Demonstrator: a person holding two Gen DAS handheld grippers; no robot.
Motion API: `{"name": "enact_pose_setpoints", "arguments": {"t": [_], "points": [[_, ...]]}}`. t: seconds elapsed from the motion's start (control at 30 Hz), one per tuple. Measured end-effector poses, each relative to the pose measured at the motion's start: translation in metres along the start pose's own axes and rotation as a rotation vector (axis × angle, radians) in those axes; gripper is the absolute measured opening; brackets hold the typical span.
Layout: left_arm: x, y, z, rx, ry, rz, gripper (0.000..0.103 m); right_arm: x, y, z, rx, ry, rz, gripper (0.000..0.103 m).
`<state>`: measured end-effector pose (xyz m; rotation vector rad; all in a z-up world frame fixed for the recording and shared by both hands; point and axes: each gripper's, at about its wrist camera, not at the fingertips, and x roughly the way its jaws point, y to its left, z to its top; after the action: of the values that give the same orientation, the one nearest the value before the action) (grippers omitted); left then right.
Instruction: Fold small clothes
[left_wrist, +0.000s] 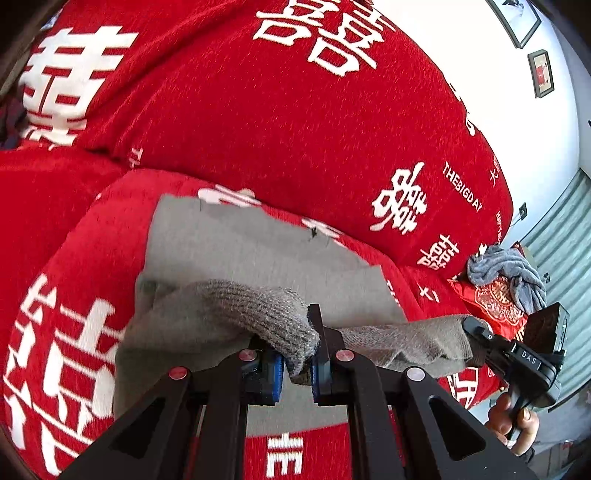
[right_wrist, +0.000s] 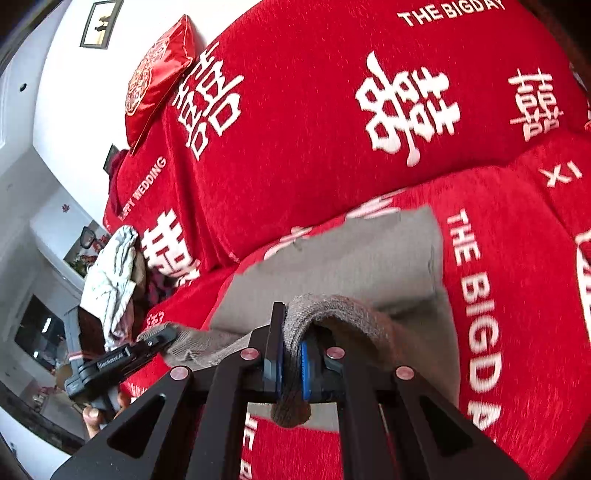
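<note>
- The left gripper (left_wrist: 297, 363) has its two blue-padded fingers (left_wrist: 277, 373) closed down on a knitted edge of the grey garment (left_wrist: 251, 254); the ribbed wool bunches up and bulges out between the pads.
- The right gripper (right_wrist: 291, 365) is likewise pinched tight on another part of the same knitted edge, with a short tail of wool hanging out below its fingers (right_wrist: 305, 369).
- Between the two grippers the raised edge of the grey garment (right_wrist: 369, 258) runs as a taut, slightly twisted band, lifted off the rest of the cloth.
- The rest of the garment lies flat on the seat of the sofa (left_wrist: 295, 129), which is draped in a red cover with big white Chinese characters and the words "THE BIG DAY".
- In the left wrist view the right gripper (left_wrist: 476, 332) shows off to the side, clamped on the far end of the band, with the person's bare fingers wrapped round its handle.
- In the right wrist view the left gripper (right_wrist: 159, 338) shows the same way, biting the other end of the band.
- A crumpled grey-blue cloth (left_wrist: 506, 275) sits on a red embroidered cushion (left_wrist: 495, 299) at one end of the sofa, well apart from the garment.
- At the other end lies a pale crumpled cloth (right_wrist: 110, 273), and a second red cushion (right_wrist: 159, 70) leans against the white wall above the sofa back.
- Framed pictures (left_wrist: 541, 74) hang on that wall.
</note>
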<state>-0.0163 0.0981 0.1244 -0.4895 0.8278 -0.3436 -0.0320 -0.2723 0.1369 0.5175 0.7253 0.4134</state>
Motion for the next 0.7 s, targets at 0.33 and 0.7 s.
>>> {"name": "enact_pose_setpoints", "arguments": {"t": [0.33,0.7], "points": [[0.001,-0.009,0.04,0.013,-0.044,0.02,0.012,0.013,0.008,0.042,0.005,-0.034,-0.033,0.007],[0.025,-0.005,0.079,-0.004,-0.037,0.041,0.012,0.044,0.008,0.082,0.014,-0.022,-0.086,0.007]]}}
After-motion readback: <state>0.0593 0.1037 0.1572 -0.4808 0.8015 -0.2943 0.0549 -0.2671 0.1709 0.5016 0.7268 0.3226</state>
